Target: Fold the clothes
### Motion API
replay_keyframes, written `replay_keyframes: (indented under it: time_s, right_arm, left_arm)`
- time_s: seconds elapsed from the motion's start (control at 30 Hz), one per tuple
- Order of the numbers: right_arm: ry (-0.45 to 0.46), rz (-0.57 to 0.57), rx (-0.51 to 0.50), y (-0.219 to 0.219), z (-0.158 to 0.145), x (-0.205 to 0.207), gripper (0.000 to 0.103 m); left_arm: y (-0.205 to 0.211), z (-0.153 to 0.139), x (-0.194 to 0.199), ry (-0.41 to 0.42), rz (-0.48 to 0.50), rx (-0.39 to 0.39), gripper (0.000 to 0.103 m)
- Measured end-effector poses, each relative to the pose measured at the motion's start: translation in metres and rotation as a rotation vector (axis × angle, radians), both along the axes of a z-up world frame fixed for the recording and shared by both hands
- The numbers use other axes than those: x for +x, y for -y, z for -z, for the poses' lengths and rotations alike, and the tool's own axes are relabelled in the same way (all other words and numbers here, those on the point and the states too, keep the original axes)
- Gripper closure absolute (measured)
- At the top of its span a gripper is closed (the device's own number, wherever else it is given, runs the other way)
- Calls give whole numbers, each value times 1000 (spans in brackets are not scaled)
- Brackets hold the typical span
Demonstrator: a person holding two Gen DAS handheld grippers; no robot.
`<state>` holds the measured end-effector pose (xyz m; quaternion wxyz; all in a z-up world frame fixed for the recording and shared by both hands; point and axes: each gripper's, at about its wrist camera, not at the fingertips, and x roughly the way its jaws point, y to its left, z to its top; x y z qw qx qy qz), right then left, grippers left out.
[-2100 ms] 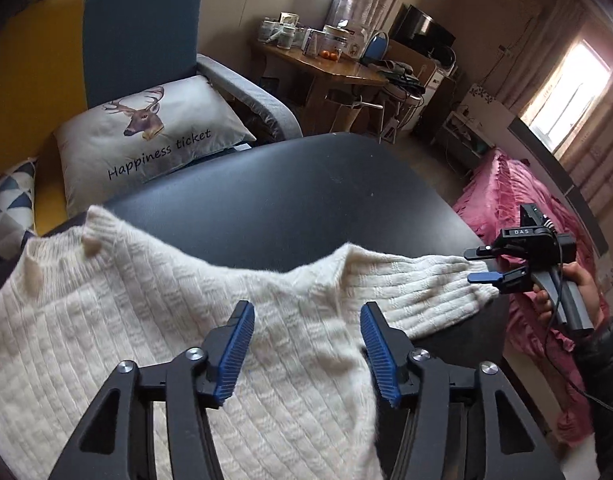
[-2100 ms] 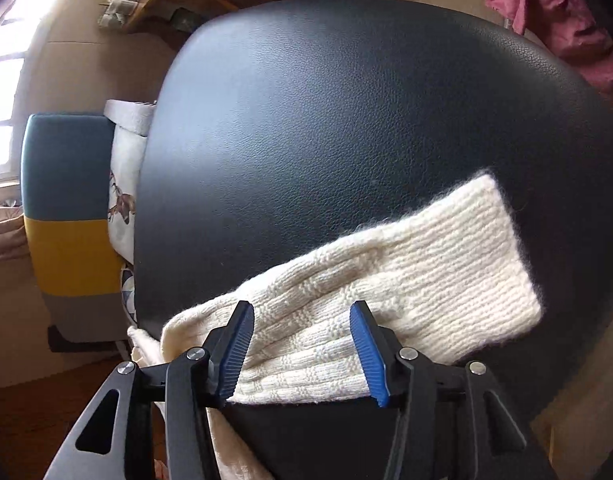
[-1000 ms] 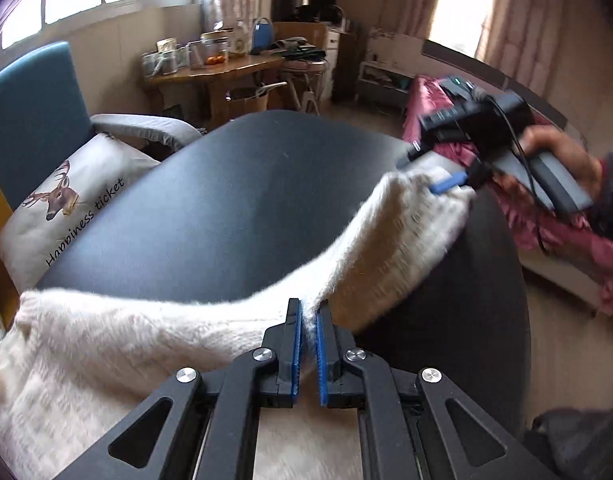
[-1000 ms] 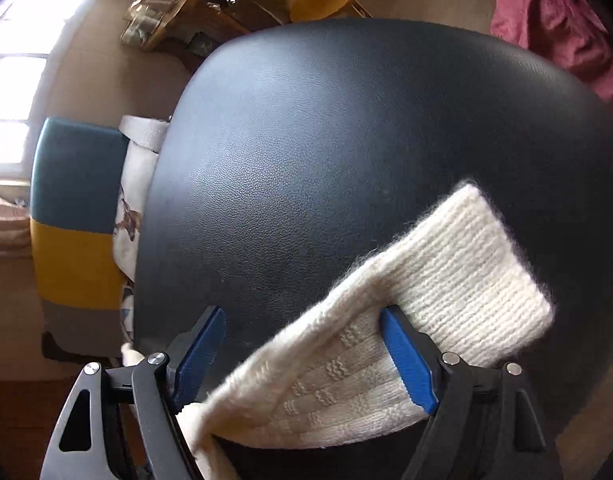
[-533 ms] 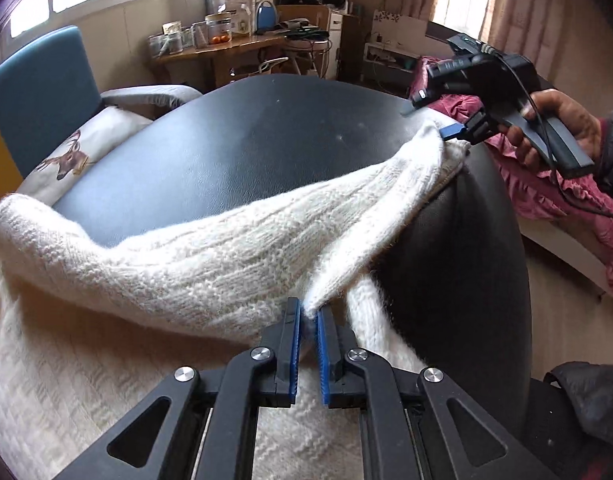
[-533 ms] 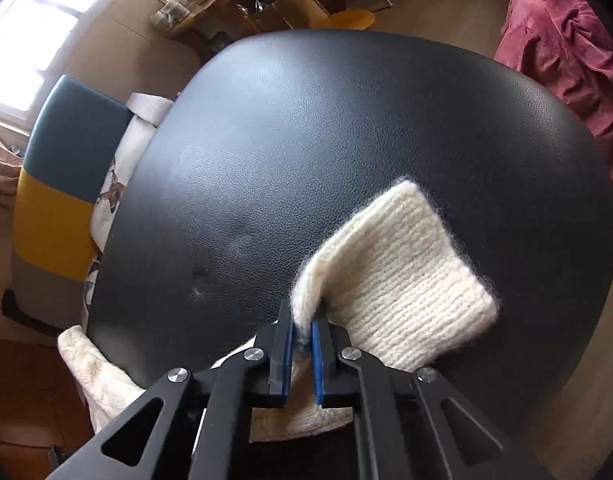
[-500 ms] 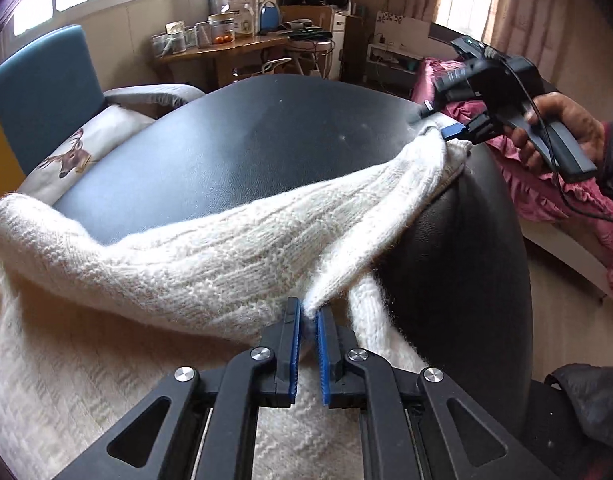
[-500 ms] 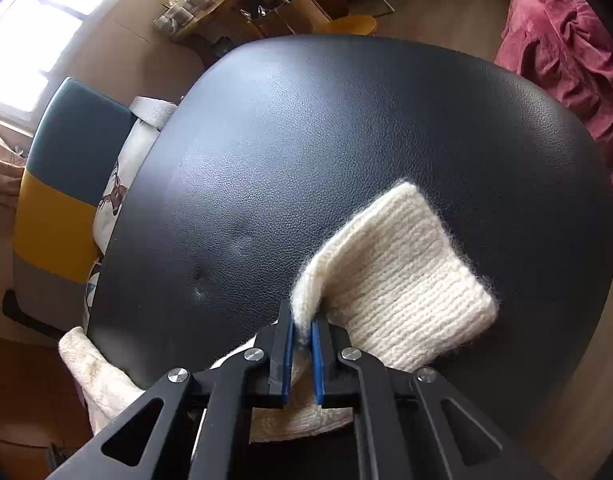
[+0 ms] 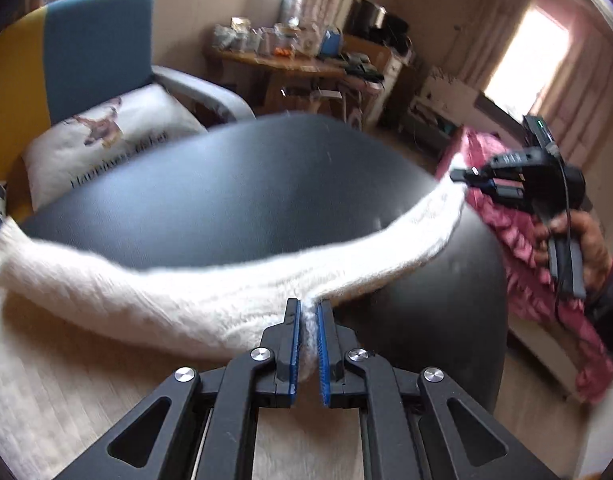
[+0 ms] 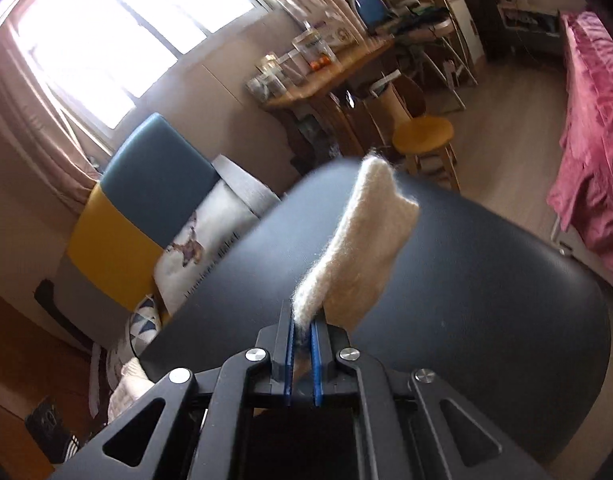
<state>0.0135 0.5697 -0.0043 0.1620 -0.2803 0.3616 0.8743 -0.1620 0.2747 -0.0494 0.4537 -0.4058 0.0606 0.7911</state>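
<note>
A cream knitted sweater (image 9: 66, 360) lies on a round black table (image 9: 226, 184). Its sleeve (image 9: 346, 264) is lifted off the table and stretches between both grippers. My left gripper (image 9: 306, 312) is shut on the sleeve near the sweater's body. In the left wrist view my right gripper (image 9: 460, 178), held by a hand (image 9: 582, 240), pinches the cuff at the table's right edge. In the right wrist view the right gripper (image 10: 302, 320) is shut on the cuff (image 10: 366, 240), which sticks up above the black table (image 10: 486, 300).
A blue and yellow armchair (image 9: 86, 48) with a deer-print cushion (image 9: 106, 136) stands behind the table. A wooden table with jars (image 9: 290, 60) and a round stool (image 10: 422, 132) are farther back. A bed with a pink cover (image 10: 594, 120) is on the right.
Both grippers have risen with the sleeve, lifting it and its cuff clear of the table. The right gripper has tilted up from looking down at the table.
</note>
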Motion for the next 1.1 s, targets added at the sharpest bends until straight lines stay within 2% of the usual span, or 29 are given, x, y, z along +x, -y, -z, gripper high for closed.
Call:
replay_keyframes:
  time_s: [0.07,0.17,0.2,0.3,0.43,0.5,0.67,0.73,0.77,0.8,0.97,1.03,1.1]
  right_arm:
    - [-45,24,58,3,-8,19,97]
    - [21,66,21,-3,27,43,97]
    - [59,78,-9,-6,45,50,97]
    - [127,114,-94,-15,88,68,97]
    - [115,129,-146,-24,110,89,97]
    - [117,125,-136,-25,111,87,97]
    - [155,135,-87,-31,112,82,99]
    - [182,128,-75,-34,110,80,93]
    - [198,126,-86,-35,108,80,88]
    - [209,130,-88,-36,104,82,81]
    - [226,186,23,-24,63,104,79]
    - [200,134,49,-7,48,106,78]
    - [168,-2,28,23,38,97,78]
  left_arm:
    - [-4,-16,-14,-18,-36,40,95]
    - [-10,-39,-35,-45,-91,99,95]
    - [-15,-40,-40,-48,-98,92,95]
    - [-22,-19,-38,-11,-83,35,95]
    - [-10,21,-15,42,-78,-45,95]
    - [-3,36,-9,81,-90,-73,95]
    - [27,57,6,171,-134,-73,95]
    - [41,61,13,200,-140,-69,95]
    - [49,61,17,209,-143,-60,95]
    - [58,61,21,219,-146,-52,95]
    - [99,61,42,267,-160,-10,95]
    - [116,61,50,286,-166,7,94]
    - [132,61,58,305,-172,24,91]
